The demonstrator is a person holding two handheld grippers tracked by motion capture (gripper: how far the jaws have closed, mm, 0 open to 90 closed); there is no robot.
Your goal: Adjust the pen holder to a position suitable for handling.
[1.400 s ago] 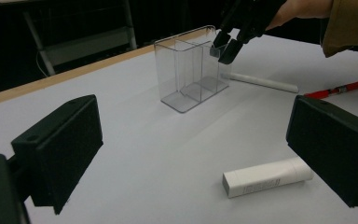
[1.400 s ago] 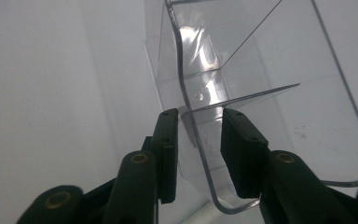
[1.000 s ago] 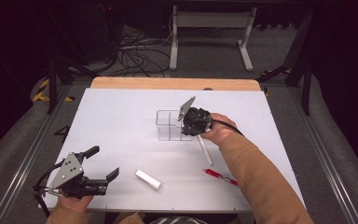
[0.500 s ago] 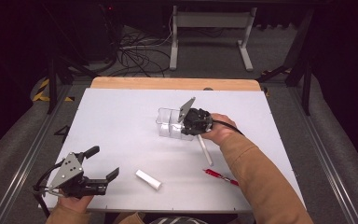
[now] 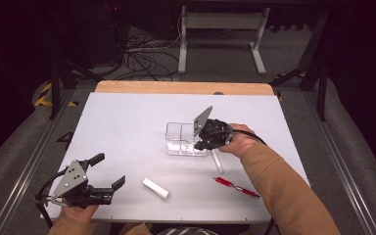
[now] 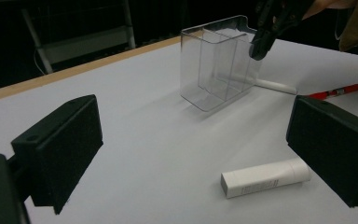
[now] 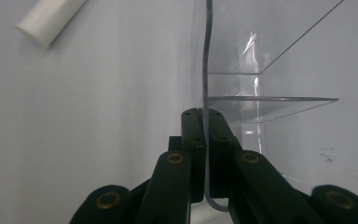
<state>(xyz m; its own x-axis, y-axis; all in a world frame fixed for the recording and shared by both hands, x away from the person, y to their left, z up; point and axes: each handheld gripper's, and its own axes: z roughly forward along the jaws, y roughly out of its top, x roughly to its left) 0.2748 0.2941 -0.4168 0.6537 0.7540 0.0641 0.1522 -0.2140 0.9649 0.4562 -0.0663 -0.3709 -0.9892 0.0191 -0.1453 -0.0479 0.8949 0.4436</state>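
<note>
A clear plastic box with dividers stands mid-table, and in the left gripper view the box looks tilted. My right gripper is shut on its right-hand wall. In the right gripper view the thin clear wall runs straight between the closed pads of the right gripper. From the left gripper view the right gripper pinches the box's far top corner. My left gripper rests at the front left, its jaws open and nothing between them. The left gripper points toward the box.
A white tube lies on the white table top near the front centre, close to the left gripper's right jaw. A red pen and a thin white stick lie right of the box, by the person's sleeve.
My right hand has shifted toward the near right with the box wall in its jaws, and the box has moved a little with it. The left gripper has stayed put.
</note>
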